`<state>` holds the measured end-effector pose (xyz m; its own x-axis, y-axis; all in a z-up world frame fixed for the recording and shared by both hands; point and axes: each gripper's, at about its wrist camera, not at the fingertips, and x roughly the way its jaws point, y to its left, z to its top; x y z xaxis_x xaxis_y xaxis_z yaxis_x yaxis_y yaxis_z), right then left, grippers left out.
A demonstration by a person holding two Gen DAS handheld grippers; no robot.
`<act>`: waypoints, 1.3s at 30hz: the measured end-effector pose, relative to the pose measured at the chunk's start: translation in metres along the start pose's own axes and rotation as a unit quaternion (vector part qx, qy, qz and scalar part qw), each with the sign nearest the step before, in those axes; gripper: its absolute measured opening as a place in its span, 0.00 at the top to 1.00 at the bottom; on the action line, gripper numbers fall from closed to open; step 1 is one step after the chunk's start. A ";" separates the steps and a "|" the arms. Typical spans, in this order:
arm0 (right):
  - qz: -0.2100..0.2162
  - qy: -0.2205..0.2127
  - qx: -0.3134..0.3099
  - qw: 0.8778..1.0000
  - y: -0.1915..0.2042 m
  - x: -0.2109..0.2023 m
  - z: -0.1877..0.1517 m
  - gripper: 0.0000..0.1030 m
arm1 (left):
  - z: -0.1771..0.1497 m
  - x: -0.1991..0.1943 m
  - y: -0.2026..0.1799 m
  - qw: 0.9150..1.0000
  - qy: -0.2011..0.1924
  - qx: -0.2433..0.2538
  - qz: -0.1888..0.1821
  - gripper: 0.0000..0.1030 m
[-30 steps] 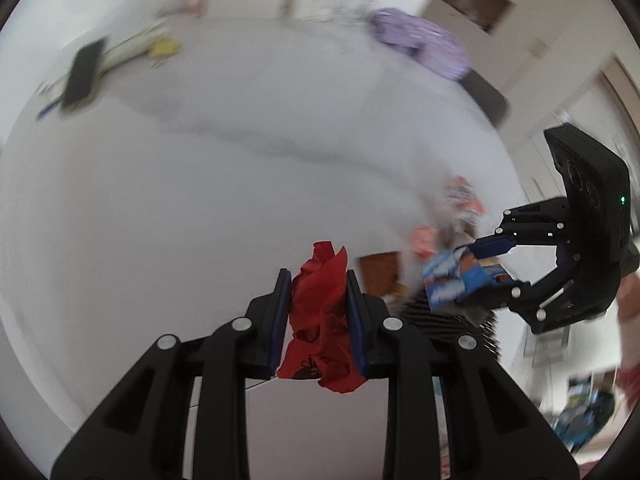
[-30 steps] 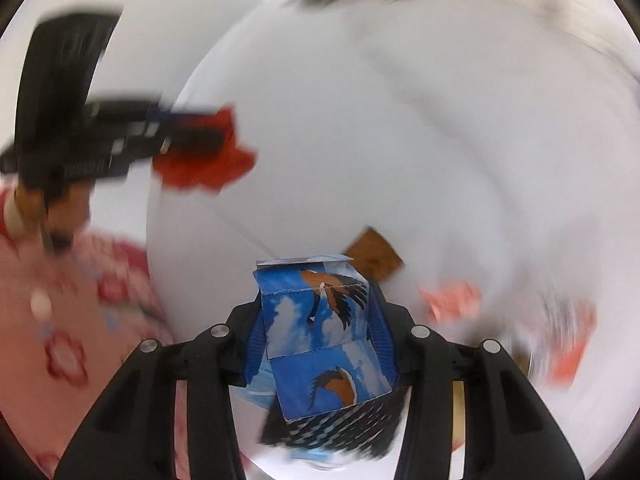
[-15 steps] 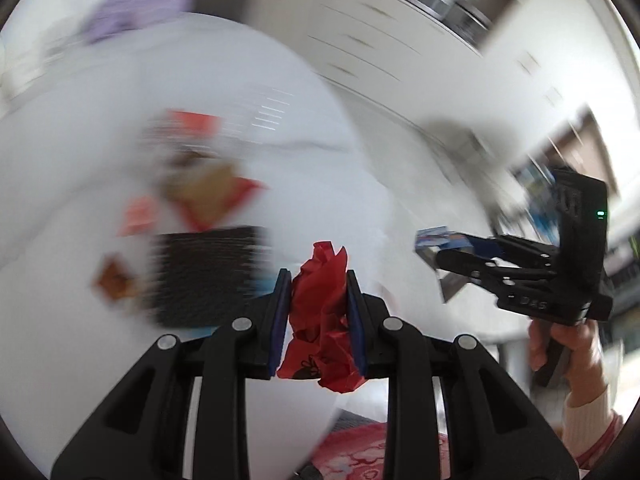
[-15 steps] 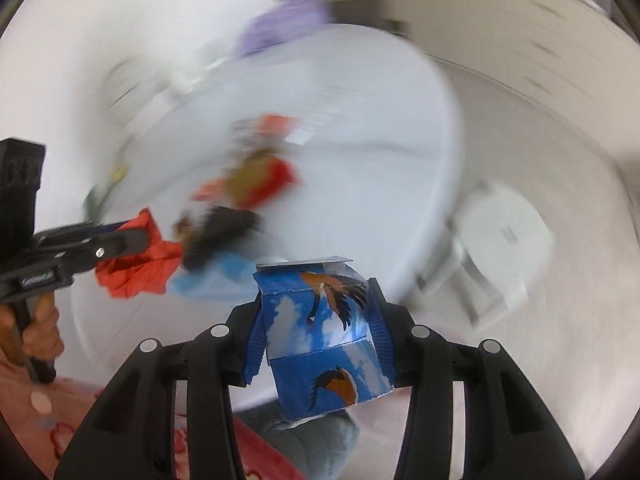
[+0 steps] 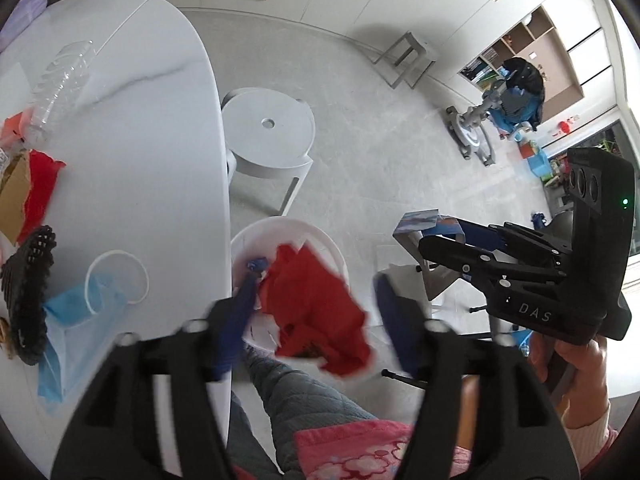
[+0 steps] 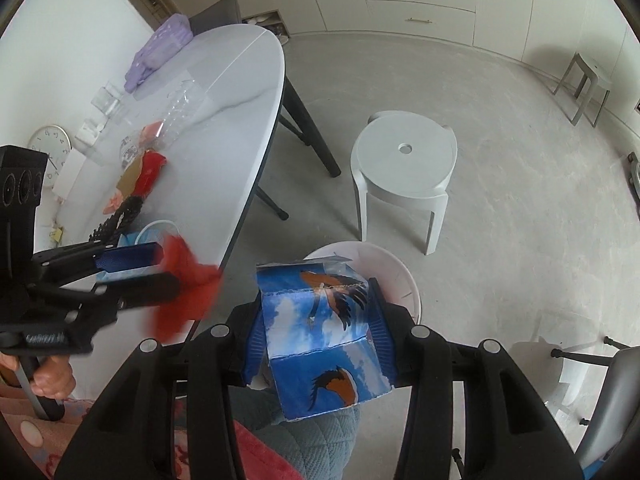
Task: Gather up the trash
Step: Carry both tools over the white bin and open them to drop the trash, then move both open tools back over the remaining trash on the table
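My left gripper (image 5: 316, 312) is open, its jaws spread wide and blurred. A crumpled red paper (image 5: 316, 312) hangs loose between them, over a white bin (image 5: 280, 228) on the floor beside the table. It also shows blurred in the right wrist view (image 6: 184, 284), at the tip of the left gripper (image 6: 156, 268). My right gripper (image 6: 320, 332) is shut on a blue carton with bird pictures (image 6: 320, 332), held above the same bin (image 6: 384, 264). The carton (image 5: 424, 220) and right gripper (image 5: 444, 236) show at the right of the left wrist view.
The white table (image 5: 160, 160) holds a blue face mask (image 5: 80, 320), a black mesh piece (image 5: 28, 280), red and brown wrappers (image 5: 28, 192) and a clear plastic bottle (image 5: 60, 80). A white stool (image 6: 404, 160) stands beyond the bin. My legs are below.
Both grippers swung from over the table to above the bin. The left gripper opened and let go of the red paper. The right still holds the carton.
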<state>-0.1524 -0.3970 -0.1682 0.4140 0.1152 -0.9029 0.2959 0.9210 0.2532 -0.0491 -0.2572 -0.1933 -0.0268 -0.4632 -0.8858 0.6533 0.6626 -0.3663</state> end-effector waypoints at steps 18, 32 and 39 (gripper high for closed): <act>-0.013 0.036 -0.015 0.999 0.021 0.020 0.004 0.03 | -0.025 -0.071 0.041 0.989 -0.061 -0.051 0.127 0.11; -0.019 0.022 -0.113 0.993 0.109 0.023 0.042 0.03 | -0.062 -0.136 0.105 0.965 -0.127 -0.155 0.169 0.08; -0.007 0.017 -0.145 0.989 0.144 0.023 0.052 0.03 | -0.075 -0.151 0.132 0.954 -0.141 -0.189 0.183 0.08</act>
<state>-0.0553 -0.2812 -0.1347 0.3815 0.1092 -0.9179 0.0405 0.9901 0.1346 -0.0160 -0.0555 -0.1289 0.3911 -0.2649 -0.8814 0.2585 0.9508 -0.1710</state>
